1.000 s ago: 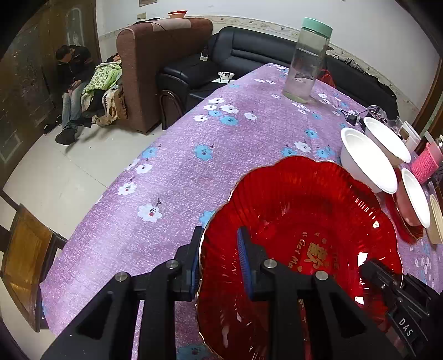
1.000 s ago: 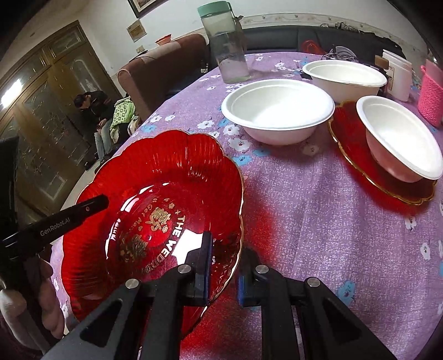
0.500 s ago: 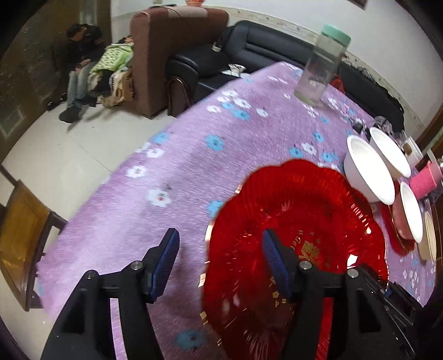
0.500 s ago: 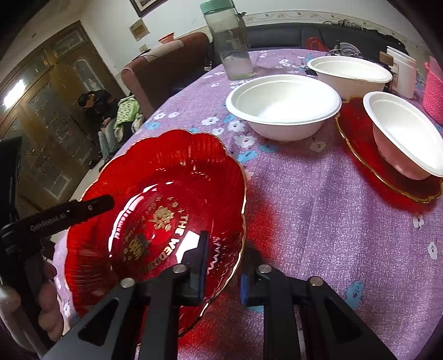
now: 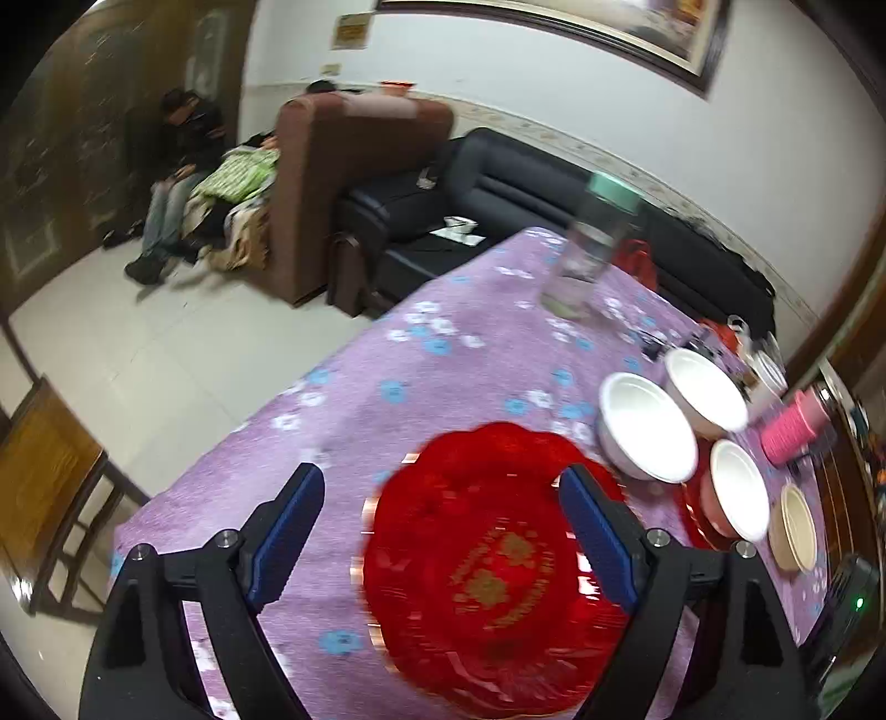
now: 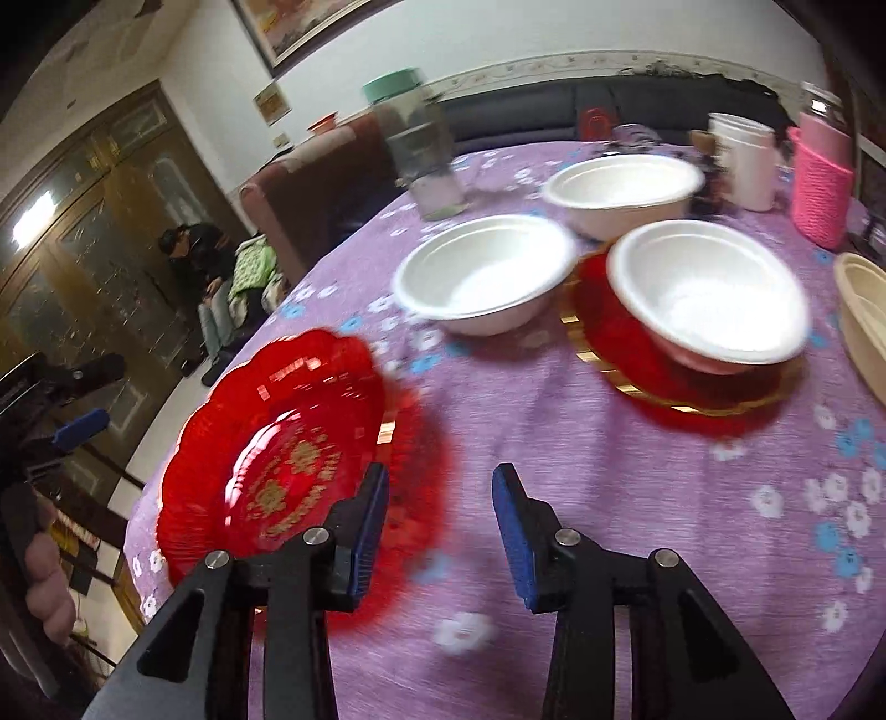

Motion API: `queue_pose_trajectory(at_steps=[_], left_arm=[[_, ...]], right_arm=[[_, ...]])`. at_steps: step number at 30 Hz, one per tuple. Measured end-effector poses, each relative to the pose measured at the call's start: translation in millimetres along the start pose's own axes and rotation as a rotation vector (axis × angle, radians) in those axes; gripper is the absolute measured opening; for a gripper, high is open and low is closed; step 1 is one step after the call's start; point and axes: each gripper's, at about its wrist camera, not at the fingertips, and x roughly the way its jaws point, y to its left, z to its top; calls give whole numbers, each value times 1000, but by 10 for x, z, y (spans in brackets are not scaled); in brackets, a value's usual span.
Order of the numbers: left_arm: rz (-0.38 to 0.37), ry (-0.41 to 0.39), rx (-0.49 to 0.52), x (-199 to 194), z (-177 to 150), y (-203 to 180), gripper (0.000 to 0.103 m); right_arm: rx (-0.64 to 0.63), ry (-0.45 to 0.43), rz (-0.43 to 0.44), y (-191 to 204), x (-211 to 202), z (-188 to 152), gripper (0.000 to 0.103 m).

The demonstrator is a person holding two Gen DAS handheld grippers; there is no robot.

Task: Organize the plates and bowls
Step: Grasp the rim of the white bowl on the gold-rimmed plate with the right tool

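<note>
Above the red plate (image 5: 487,559), both grippers' jaws are opening, nothing between them.

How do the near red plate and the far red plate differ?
The near plate is empty; the far plate carries a white bowl. The near plate's gold lettering shows in its centre; the far plate's centre is hidden under the bowl. Both are red with gold rims and lie on the purple cloth.

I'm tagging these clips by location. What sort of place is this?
Most likely a home living room with a dining table: a black sofa, a floral purple tablecloth set with white bowls, and a framed picture on the wall.
</note>
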Motion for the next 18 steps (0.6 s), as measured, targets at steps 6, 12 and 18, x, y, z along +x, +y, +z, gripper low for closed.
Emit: queue_pose_trajectory(at_steps=[6,12,18], left_arm=[[-69,55,126,108,-76,-563,86],[-143,116,212,274,-172,-1079,86],[-218,193,294,583,-246,-1662,86]], right_arm=[[85,-44,-71,-523,-232,79,43],[171,-75,-118,-995,-366,144,43],[211,-110,-150,-1295,-379,364,43]])
